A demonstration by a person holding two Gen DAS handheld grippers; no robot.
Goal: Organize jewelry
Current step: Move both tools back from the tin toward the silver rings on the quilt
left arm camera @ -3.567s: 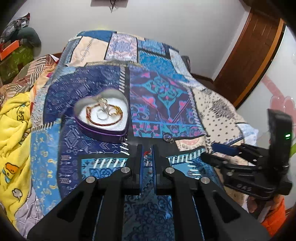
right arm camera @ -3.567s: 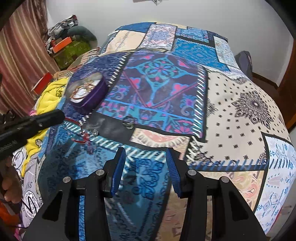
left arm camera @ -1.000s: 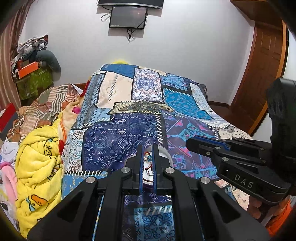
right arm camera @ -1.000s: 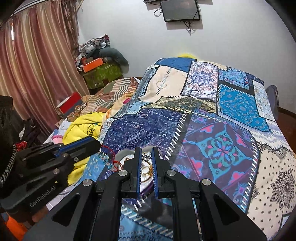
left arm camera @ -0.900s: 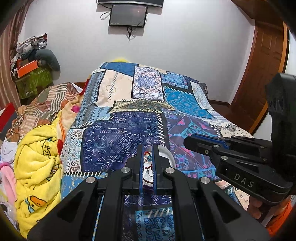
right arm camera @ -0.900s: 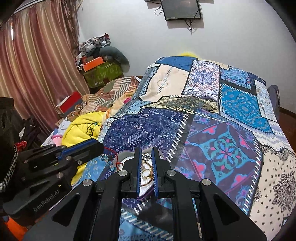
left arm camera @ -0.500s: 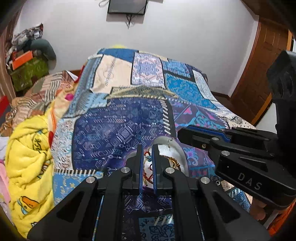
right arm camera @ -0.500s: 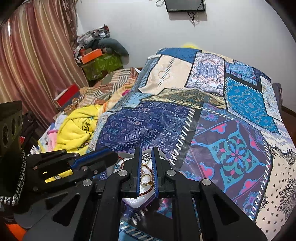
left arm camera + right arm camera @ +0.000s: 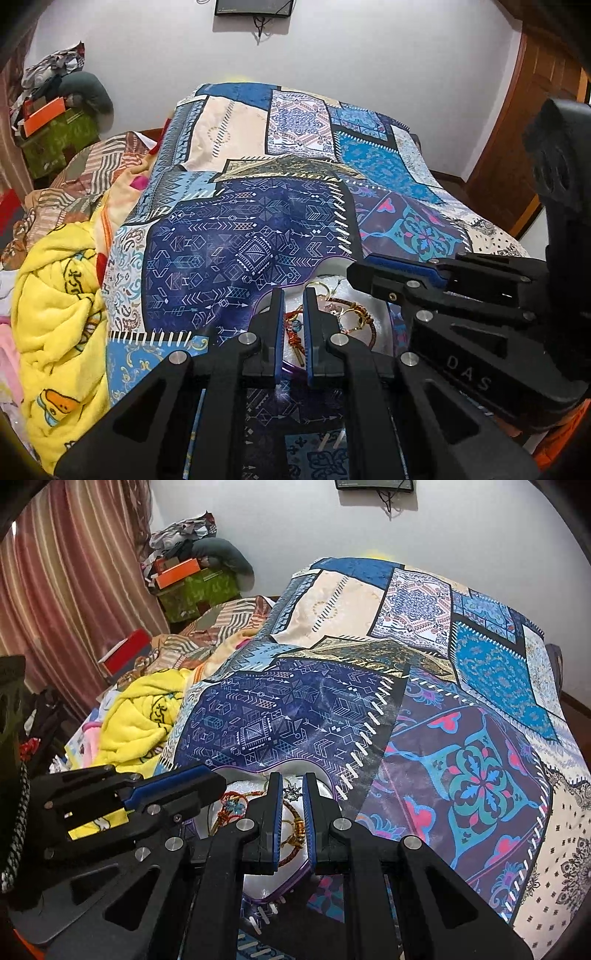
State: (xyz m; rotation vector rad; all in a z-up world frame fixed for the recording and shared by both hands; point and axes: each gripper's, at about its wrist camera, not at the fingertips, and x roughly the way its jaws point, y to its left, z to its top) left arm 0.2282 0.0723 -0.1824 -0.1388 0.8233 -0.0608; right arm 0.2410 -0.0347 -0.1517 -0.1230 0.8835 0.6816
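Red bracelet: I see a red beaded bracelet (image 9: 293,332) between the fingers of my left tool (image 9: 293,334), which stands narrow around it, directly over the heart-shaped tin (image 9: 382,332). Whether the pads really pinch it or it only hangs there, I cannot tell.
Star piece: a small silver star charm (image 9: 293,793) sits at the tips of my right tool (image 9: 291,814), also narrow; I cannot tell whether it is gripped or merely lies behind the fingers.
Tin: it lies on the quilt (image 9: 240,236), toward the bed's near edge, and holds a gold ring (image 9: 352,318) and a braided bangle (image 9: 295,827) on a white lining.
Risk, snagging: I judge the bracelet's threads may catch on a pad when I let go, so lifting away could drag it out over the rim.
Risk, collision: both tools crowd the same small tin, nearly touching; a careless move could knock one against the other or tip the tin on the soft bedding.
Risk, loss: anything spilled onto this busy patchwork would be hard to spot.
Surroundings: a yellow blanket (image 9: 55,325) bunches along the bed's left edge.
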